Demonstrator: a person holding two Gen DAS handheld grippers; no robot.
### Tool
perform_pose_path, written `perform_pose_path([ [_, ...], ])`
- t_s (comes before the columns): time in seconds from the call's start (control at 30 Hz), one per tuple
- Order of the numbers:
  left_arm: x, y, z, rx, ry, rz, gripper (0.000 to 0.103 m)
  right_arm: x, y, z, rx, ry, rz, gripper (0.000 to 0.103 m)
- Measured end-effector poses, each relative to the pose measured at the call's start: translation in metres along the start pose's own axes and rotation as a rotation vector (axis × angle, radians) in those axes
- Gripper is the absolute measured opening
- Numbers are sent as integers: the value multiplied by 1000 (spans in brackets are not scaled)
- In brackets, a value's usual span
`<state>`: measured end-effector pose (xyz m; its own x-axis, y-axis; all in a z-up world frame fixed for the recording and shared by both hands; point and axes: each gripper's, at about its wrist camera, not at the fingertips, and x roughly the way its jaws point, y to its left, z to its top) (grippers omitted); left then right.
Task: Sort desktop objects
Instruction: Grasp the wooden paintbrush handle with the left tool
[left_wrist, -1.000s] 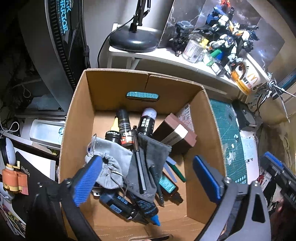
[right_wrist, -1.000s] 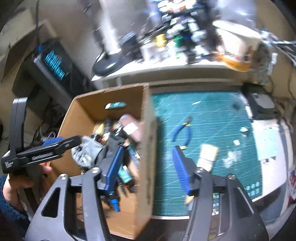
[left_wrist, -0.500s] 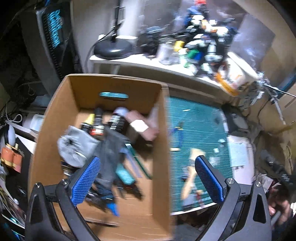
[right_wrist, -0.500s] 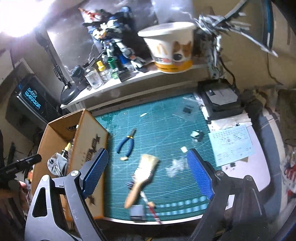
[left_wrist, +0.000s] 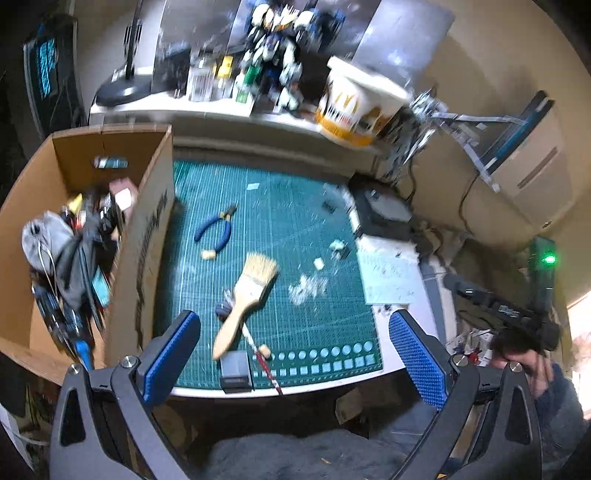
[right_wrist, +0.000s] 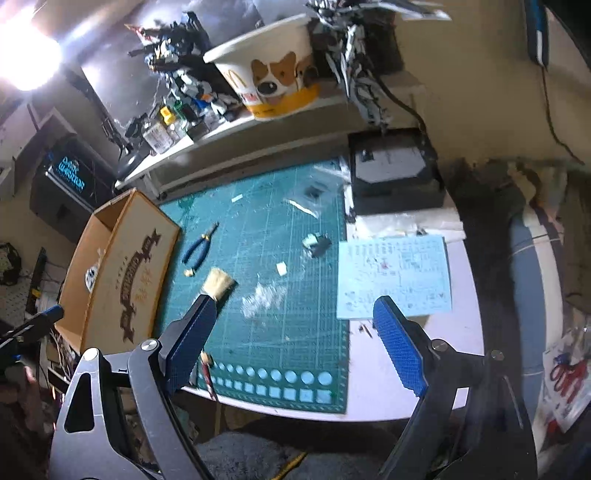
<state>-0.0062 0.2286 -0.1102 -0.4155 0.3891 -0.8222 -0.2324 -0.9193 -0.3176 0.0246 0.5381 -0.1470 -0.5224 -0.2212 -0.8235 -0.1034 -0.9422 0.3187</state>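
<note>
A wooden paintbrush (left_wrist: 247, 291) (right_wrist: 219, 282) lies on the green cutting mat (left_wrist: 295, 221) (right_wrist: 277, 258). Blue-handled pliers (left_wrist: 216, 230) (right_wrist: 199, 245) lie behind it. A small dark block (left_wrist: 234, 371) and a thin red-and-white stick (left_wrist: 266, 365) (right_wrist: 207, 373) rest at the mat's front edge. The cardboard box (left_wrist: 144, 236) (right_wrist: 125, 273) stands at the left, holding a grey pouch (left_wrist: 44, 236), bottles and pens. My left gripper (left_wrist: 291, 325) hangs open over the mat's front. My right gripper (right_wrist: 291, 306) is open above the mat's right edge, with nothing between its fingers.
A raised shelf at the back carries model robots, jars and a paper bucket (left_wrist: 354, 107) (right_wrist: 273, 85). A black device (left_wrist: 384, 210) (right_wrist: 391, 173) and a printed sheet (right_wrist: 395, 277) lie right of the mat. White scraps (left_wrist: 306, 288) litter the mat.
Both views have swung right, from above the box to over the cutting mat. The right gripper's jaws stand wider than a second ago. The box now sits at the left edge.
</note>
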Motion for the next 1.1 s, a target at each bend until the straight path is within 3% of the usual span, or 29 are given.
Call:
perform_pose_path([
  [0.13, 36, 6, -14, 6, 23, 25, 100, 6, -6, -11, 7, 33, 11, 86],
  [0.27, 63, 5, -28, 37, 24, -54, 94, 13, -5, -22, 0, 62, 31, 86],
  [0.3, 71, 6, -31, 40, 40, -46, 91, 17, -4, -25, -8, 73, 36, 86],
  [0.5, 122, 28, -39, 32, 127, 19, 55, 27, 3, -36, -21, 101, 75, 86],
  [0.63, 148, 40, -42, 77, 156, 115, 54, 31, 4, -40, -31, 117, 87, 86],
  [0.8, 166, 56, -43, 64, 193, 166, 54, 31, -2, -42, -23, 121, 90, 86],
  [0.9, 176, 56, -46, 105, 213, 198, 35, 31, -7, -42, -16, 125, 88, 86],
  [1.1, 177, 53, -45, 93, 233, 185, 25, 32, -16, -43, 6, 136, 82, 86],
])
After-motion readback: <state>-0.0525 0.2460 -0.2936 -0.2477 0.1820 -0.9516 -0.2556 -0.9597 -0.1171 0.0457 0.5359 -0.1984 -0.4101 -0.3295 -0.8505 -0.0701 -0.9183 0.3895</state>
